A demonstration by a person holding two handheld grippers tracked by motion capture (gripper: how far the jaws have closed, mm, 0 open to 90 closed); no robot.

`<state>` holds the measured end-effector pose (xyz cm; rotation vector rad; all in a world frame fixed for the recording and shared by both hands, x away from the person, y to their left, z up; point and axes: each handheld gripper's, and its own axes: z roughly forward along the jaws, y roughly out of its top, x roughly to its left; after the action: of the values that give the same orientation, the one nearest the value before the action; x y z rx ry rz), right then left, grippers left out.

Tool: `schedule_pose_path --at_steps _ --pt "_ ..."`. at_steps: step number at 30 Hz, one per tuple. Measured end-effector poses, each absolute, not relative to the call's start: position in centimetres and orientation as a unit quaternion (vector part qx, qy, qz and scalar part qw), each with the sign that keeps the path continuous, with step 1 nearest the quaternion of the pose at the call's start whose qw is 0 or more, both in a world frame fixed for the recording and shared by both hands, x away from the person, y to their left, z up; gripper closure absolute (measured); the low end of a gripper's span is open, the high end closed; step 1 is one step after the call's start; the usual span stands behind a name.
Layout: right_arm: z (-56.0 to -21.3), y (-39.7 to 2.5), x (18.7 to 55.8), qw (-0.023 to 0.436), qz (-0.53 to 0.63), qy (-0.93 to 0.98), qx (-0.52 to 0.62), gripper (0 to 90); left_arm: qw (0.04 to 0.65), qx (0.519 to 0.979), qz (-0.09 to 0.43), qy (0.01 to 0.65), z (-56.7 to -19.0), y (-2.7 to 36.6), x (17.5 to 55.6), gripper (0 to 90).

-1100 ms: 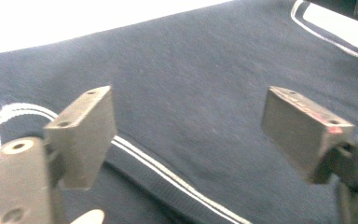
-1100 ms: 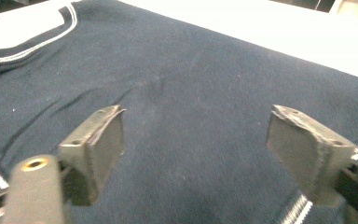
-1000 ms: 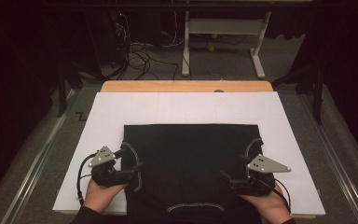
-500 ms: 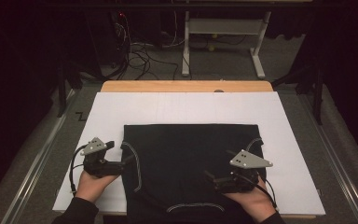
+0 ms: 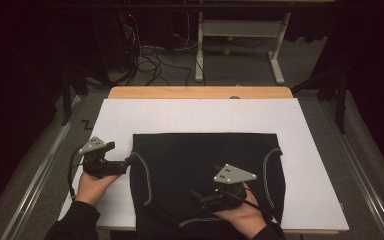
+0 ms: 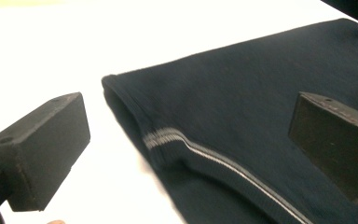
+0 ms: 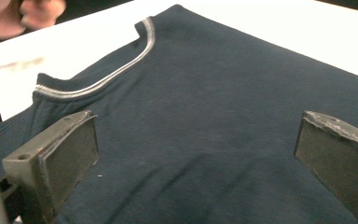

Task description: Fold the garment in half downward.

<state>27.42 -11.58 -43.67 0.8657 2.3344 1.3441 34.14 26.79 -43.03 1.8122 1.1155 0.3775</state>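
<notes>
As you sit at the table (image 5: 320, 150), a dark sleeveless garment (image 5: 205, 165) lies flat on its white top, spread across the middle and toward your edge, with pale piping tracing its armholes and neckline. Your left gripper (image 5: 128, 161) sits just beside the garment's left edge, its tips pointing in at the armhole; its jaws stand wide apart and hold nothing. In the left gripper view, one jaw hangs over bare white table and the other over the dark cloth, with the garment's corner and striped seam (image 6: 205, 156) between them. Your right gripper (image 5: 196, 196) rests over the garment's near middle, close to the neckline, pointing toward your left hand (image 5: 94, 185). Its jaws also stand wide apart, empty, with smooth cloth between them and the piped neckline (image 7: 107, 77) beyond. Your right hand (image 5: 240, 215) lies on the garment's near edge
</notes>
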Motion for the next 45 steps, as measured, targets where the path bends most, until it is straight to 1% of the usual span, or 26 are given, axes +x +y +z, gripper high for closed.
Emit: schedule_pose_path --at_steps 7,11,14,16,19,22,26,29,30,31,33,34,36,37,39,41,42,43,45 --pt "-44.2 -8.7 26.7 0.139 0.467 0.826 0.284 0.1 0.467 0.738 0.17 0.456 -41.3 27.4 36.3 0.0" --pt "-44.5 -7.2 26.4 0.13 0.466 0.832 0.273 0.6 0.472 0.733 0.159 0.463 -41.2 27.2 37.4 0.0" --pt "-44.4 -6.1 26.2 0.127 0.464 0.836 0.266 0.5 0.462 0.736 0.166 0.466 -41.5 26.6 38.2 0.0" --pt "-44.4 -5.4 26.0 0.121 0.46 0.84 0.26 0.4 0.464 0.731 0.162 0.474 -41.6 26.3 39.0 0.0" --pt "-44.0 -4.4 25.8 0.124 0.457 0.846 0.247 0.4 0.462 0.731 0.158 0.477 -41.7 25.8 39.9 0.0" --pt "-43.7 -3.6 25.4 0.122 0.465 0.844 0.238 0.5 0.448 0.736 0.162 0.48 -42.3 25.5 40.7 0.0" --pt "-44.0 -2.7 25.0 0.115 0.466 0.845 0.236 0.4 0.417 0.743 0.139 0.505 -44.5 25.6 42.3 0.0" --pt "-44.3 -2.1 24.8 0.113 0.465 0.846 0.234 0.4 0.397 0.75 0.14 0.51 -45.5 25.2 42.8 0.1" --pt "-44.4 -1.8 24.6 0.114 0.463 0.848 0.233 0.4 0.401 0.749 0.131 0.511 -45.8 25.1 42.9 4.3" --pt "-44.6 -1.7 24.5 0.115 0.462 0.849 0.231 0.4 0.399 0.751 0.122 0.511 -46.2 25.0 43.0 5.1" --pt "-44.8 -1.4 24.4 0.112 0.461 0.85 0.229 0.4 0.382 0.761 0.119 0.512 -47.0 24.6 43.2 5.4" --pt "-44.9 -1.2 24.3 0.11 0.459 0.851 0.229 0.4 0.379 0.762 0.117 0.512 -47.3 24.5 43.3 9.1" --pt "-45.1 -0.9 24.1 0.109 0.456 0.853 0.228 0.4 0.378 0.76 0.108 0.518 -47.8 24.4 43.4 12.1" --pt "-45.2 -0.8 24.0 0.108 0.455 0.854 0.227 0.5 0.374 0.763 0.107 0.517 -48.0 24.3 43.5 12.1" --pt "-45.4 -0.4 23.8 0.105 0.452 0.857 0.225 0.9 0.372 0.765 0.114 0.513 -48.0 24.0 43.5 16.4" --pt "-45.6 0.0 23.7 0.101 0.448 0.86 0.223 1.4 0.371 0.763 0.112 0.516 -48.0 24.1 43.5 17.2" --pt "-45.7 0.3 23.6 0.1 0.445 0.862 0.222 1.6 0.374 0.763 0.11 0.515 -48.0 24.1 43.5 21.6" --pt "-45.7 0.5 23.5 0.099 0.444 0.862 0.222 2.1 0.375 0.763 0.11 0.514 -48.0 24.1 43.6 23.7" --pt "-45.8 0.9 23.3 0.097 0.44 0.866 0.218 2.9 0.374 0.764 0.112 0.514 -48.0 24.0 43.6 24.5"
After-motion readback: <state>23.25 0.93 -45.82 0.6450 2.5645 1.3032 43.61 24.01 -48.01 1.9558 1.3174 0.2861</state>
